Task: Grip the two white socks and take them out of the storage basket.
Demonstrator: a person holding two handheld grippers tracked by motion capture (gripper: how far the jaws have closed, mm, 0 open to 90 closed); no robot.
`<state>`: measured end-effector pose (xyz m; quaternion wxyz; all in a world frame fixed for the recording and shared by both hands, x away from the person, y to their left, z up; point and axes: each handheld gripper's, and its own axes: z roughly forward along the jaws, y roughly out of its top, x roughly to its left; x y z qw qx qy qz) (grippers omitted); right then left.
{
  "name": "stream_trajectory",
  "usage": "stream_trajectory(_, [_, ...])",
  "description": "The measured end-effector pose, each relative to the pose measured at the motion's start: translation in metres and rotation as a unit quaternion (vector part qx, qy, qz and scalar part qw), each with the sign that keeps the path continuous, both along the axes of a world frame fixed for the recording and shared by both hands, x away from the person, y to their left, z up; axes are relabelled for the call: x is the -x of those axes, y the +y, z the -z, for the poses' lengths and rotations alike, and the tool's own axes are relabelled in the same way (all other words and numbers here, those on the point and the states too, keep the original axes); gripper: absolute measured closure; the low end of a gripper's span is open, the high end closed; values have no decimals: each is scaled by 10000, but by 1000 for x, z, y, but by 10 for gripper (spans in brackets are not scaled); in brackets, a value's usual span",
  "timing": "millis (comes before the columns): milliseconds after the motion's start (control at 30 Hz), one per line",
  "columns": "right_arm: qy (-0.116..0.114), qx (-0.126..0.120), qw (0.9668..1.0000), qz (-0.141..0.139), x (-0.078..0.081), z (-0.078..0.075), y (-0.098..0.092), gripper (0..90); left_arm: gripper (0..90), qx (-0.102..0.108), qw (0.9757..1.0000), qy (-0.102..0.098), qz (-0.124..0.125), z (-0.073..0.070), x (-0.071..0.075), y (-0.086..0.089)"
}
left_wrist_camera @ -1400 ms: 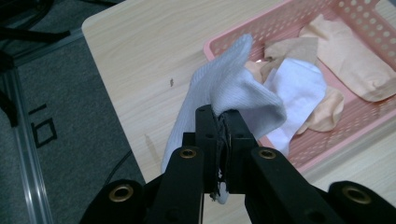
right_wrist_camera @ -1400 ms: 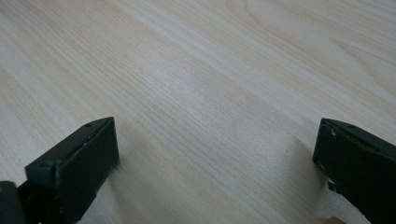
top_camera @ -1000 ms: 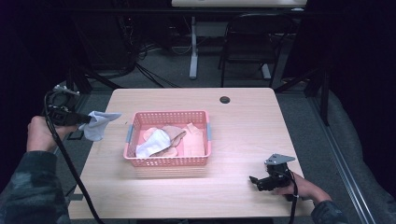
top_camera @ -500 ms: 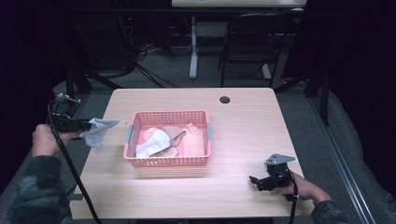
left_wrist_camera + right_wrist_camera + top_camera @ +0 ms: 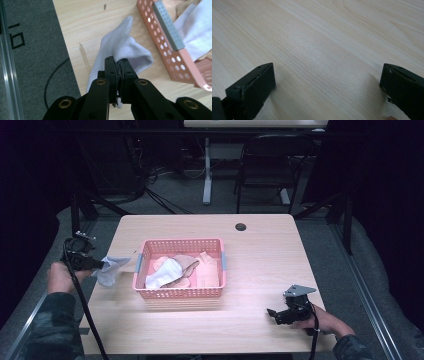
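Fingers [image 5: 117, 68] of left gripper [image 5: 119, 65] pinch white sock [image 5: 120, 47].

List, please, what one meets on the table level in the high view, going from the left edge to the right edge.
Left gripper → white sock held in its jaws → pink basket with cloth items inside → right gripper, jaws open, resting on the table.

Free room on the bench around the basket

The pink basket [image 5: 180, 292] blocks the middle of the bench [image 5: 260, 265]; right half is bare, and only a narrow strip is left beside the left edge.
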<state>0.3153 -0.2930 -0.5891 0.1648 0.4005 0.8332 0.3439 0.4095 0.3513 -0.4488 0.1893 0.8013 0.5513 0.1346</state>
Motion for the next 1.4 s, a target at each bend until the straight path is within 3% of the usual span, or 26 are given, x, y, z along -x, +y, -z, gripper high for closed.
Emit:
stream_trajectory(633, [0,1,10000,0,0,0,0,0,867,74,9992,374,-115,57,1,-4])
stream_trajectory(967, [1,0,10000,-1,0,0,0,0,867,191,9978,597,-201,96,4,-6])
stream_trajectory(1167, [5,-4,10000,-13,0,0,0,0,853,280,9980,514,-258,99,7,-6])
stream_trajectory(1300, [6,-4,10000,-12,0,0,0,0,692,374,9978,470,-281,89,10,-4])
stream_trajectory(1400, [-5,4,10000,-4,0,0,0,0,481,469,9973,417,-392,79,14,-2])
